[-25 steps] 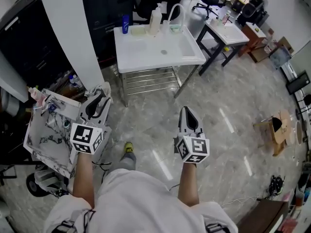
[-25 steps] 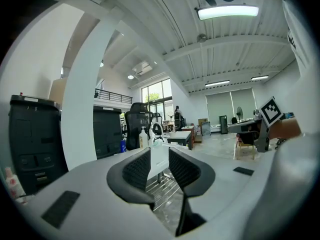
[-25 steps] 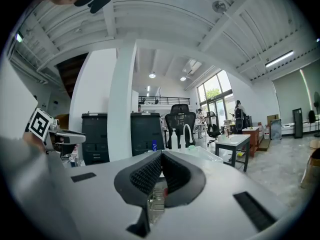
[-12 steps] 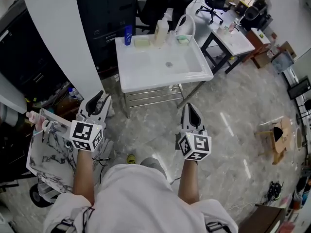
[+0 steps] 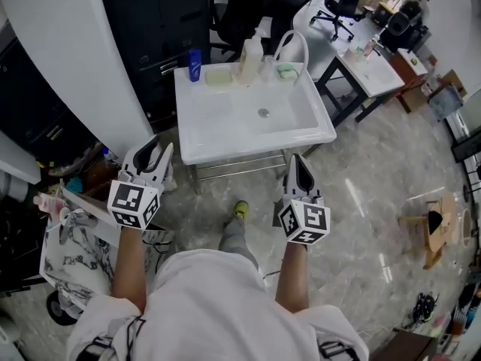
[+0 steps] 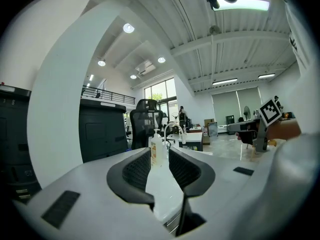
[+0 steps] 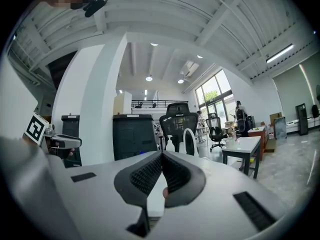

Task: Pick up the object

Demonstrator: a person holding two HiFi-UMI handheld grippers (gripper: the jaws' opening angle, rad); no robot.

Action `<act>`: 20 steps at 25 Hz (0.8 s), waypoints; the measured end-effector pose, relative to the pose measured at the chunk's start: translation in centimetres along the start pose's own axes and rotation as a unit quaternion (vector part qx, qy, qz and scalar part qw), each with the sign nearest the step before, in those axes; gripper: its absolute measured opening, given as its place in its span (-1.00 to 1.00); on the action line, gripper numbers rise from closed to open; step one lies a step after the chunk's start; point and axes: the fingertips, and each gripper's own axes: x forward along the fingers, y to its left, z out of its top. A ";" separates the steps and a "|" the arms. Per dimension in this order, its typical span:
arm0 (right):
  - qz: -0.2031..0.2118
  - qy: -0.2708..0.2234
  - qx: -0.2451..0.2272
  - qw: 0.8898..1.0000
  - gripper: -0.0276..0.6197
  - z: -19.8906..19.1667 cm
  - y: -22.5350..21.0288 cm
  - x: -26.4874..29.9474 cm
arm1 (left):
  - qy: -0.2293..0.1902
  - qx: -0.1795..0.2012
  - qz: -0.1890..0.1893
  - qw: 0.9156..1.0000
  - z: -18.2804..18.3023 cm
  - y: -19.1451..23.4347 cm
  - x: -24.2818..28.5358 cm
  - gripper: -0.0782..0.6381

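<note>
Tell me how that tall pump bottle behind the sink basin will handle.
The pump bottle stands tall and narrow on the sink ledge, so a high nudge would probably tip it. Smooth plastic, likely slippery. Fill level isn't visible, so weight is uncertain.

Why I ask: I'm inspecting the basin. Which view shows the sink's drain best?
The head view: it looks down into the white sink, so the drain shows as a dark round spot mid-basin. Both gripper views look level across the sink's top, so neither shows the drain.
</note>
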 end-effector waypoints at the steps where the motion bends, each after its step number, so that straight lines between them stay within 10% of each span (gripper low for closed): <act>1: 0.004 0.000 0.001 1.000 -0.90 0.1 -0.7 1.2 | 0.002 0.001 0.002 1.000 0.1 0.0 1.1 -0.48; 20: 0.092 0.031 0.014 0.995 -0.90 -0.2 -14.0 23.0 | 0.065 0.015 0.046 0.997 -0.1 0.5 24.2 -0.48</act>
